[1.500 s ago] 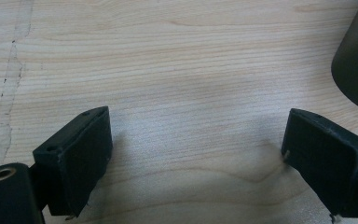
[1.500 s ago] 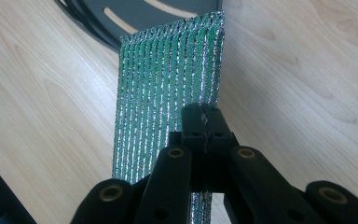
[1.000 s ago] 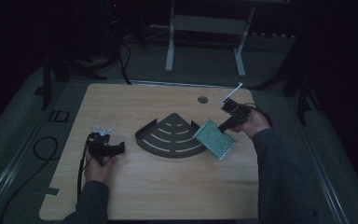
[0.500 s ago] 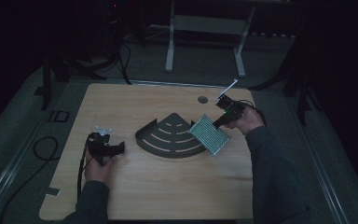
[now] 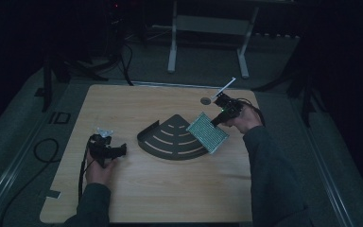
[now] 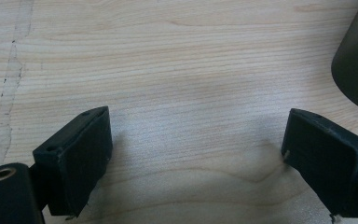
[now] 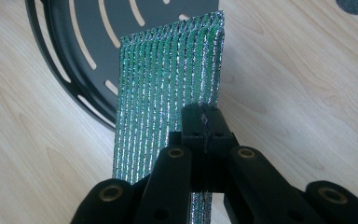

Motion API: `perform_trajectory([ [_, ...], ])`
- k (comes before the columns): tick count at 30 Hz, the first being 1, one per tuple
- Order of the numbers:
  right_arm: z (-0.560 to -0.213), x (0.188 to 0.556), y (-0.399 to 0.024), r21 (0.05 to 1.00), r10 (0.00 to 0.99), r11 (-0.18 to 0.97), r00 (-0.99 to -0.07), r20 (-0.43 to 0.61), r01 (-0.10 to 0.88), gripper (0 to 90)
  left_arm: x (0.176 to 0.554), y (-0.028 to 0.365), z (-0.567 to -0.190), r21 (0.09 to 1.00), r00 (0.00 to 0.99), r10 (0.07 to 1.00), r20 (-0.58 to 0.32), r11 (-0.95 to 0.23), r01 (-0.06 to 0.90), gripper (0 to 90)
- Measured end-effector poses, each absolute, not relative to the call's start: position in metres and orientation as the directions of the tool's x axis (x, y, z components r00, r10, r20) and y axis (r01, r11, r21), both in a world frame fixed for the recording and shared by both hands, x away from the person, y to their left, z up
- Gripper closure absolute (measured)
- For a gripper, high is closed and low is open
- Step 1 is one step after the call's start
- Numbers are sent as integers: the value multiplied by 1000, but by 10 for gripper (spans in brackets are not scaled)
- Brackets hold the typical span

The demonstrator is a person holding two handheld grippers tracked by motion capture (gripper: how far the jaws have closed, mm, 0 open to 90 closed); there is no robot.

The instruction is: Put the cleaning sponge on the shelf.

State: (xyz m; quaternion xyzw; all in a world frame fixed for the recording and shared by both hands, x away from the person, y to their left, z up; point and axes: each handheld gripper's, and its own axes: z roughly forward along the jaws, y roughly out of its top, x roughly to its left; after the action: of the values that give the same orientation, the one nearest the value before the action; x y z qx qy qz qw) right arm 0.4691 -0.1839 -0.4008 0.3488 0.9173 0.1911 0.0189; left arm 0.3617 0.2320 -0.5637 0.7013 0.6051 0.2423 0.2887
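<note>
The right gripper (image 7: pixel 204 122) is clamped on the edge of a green scouring pad (image 5: pixel 208 132), holding it aloft over the corner rack (image 5: pixel 172 138) for placing; the left gripper (image 6: pixel 196 158) rests released on the tabletop (image 5: pixel 170 194), out of the way.

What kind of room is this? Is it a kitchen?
Probably not a kitchen; more likely a dim lab or workshop for recording tasks. A bare wooden table stands on grey carpet, a cable trails beside it, and a metal stand sits behind.

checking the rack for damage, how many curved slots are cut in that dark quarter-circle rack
4 in the high view, across the rack, nested arcs from near its corner outward toward the curved rim; the green scrubbing pad overlaps its right edge, possibly hiding some.
</note>
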Motion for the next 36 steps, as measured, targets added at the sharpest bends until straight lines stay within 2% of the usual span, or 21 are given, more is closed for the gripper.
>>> perform_trajectory([
  [36,-417,494,-145,357,664,677,-744,81,643,897,362,232,-564,698,151,989,-9,-102,709,88],
])
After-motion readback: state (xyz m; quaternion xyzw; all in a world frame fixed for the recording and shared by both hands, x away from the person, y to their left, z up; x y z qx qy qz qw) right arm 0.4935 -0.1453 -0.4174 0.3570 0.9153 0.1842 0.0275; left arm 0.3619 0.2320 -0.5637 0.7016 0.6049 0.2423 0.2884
